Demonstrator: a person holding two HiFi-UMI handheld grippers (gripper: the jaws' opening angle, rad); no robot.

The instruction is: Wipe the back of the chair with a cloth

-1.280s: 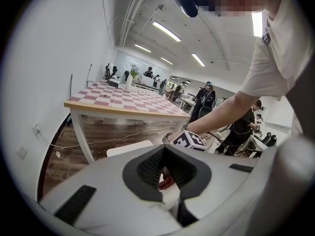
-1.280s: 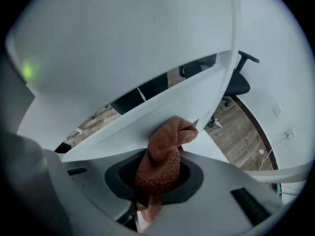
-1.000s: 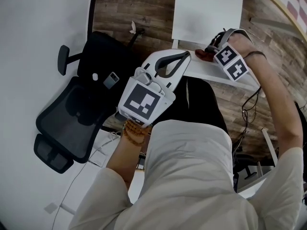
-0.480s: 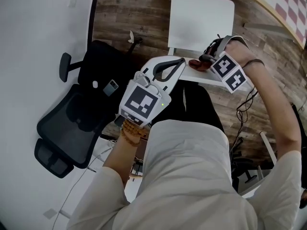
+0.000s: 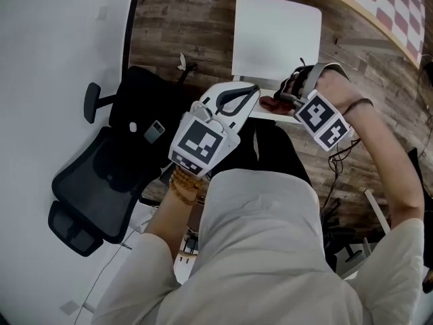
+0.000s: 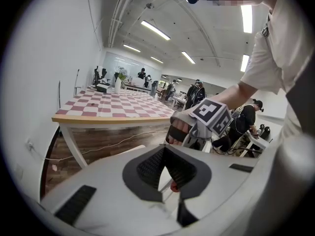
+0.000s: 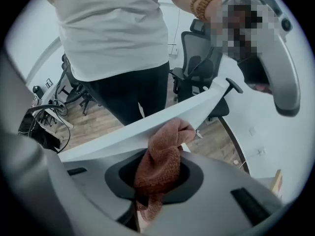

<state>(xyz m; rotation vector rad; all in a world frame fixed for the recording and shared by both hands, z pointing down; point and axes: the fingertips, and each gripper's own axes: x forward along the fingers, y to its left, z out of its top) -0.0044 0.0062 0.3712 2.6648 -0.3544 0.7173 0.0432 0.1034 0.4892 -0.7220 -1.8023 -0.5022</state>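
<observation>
The right gripper [image 5: 282, 100] is clamped on a reddish-brown cloth [image 7: 158, 165], which is bunched between its jaws and spills out past the tips. The left gripper [image 5: 252, 89] has its jaws drawn together on nothing and hangs just beside the right one, over the same rail.

The cloth looks soft, light and knitted, so it will likely fold and drag rather than slide stiffly. The present hold on the middle of the bunch seems sound, since it leaves a free wad at the front to do the wiping. A firm pinch matters more than force (a limp cloth can creep out of the jaws under rubbing). The chair back [image 7: 123, 134] looks hard, smooth and white, and should take pressure without trouble.

The wad's front touches the top edge of the chair back, directly ahead of the right jaws. The white chair [image 5: 274, 39] stands in front of the person, its seat beyond the rail. A black office chair [image 5: 115, 161] sits well apart to the left.
</observation>
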